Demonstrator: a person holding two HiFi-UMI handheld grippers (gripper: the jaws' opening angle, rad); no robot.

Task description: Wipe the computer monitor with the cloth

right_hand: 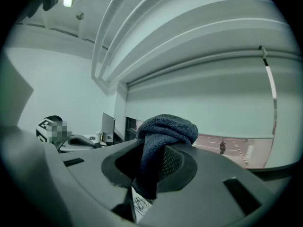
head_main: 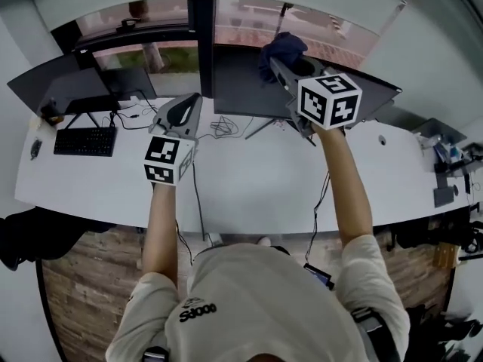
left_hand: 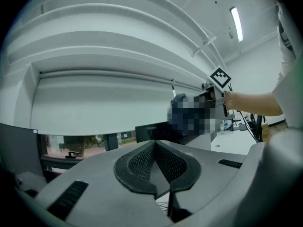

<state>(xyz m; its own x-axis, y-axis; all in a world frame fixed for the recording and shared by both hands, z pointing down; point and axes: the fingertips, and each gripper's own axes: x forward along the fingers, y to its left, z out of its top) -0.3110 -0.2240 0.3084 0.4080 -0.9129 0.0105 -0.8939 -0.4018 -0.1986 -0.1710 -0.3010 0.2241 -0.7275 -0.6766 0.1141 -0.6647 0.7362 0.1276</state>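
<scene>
The blue cloth (right_hand: 166, 126) is clenched in the right gripper (right_hand: 158, 150) at the top edge of the monitor (head_main: 241, 89). The left gripper (left_hand: 154, 144) is held closed on nothing.

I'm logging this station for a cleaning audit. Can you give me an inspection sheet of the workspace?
Surface: long white desk.
Job's things: dark monitor stands at the desk's back; dark blue cloth is held at its top edge, contact unclear.
Clutter: keyboard and mouse at the left, by a second monitor; small items at the right end.
Grippers: right gripper shut on the cloth; left gripper shut, empty, above the desk.
Cables: loose cables tangled below the monitor; one cable runs over the front edge.
Surroundings: window behind, wood floor below.
</scene>
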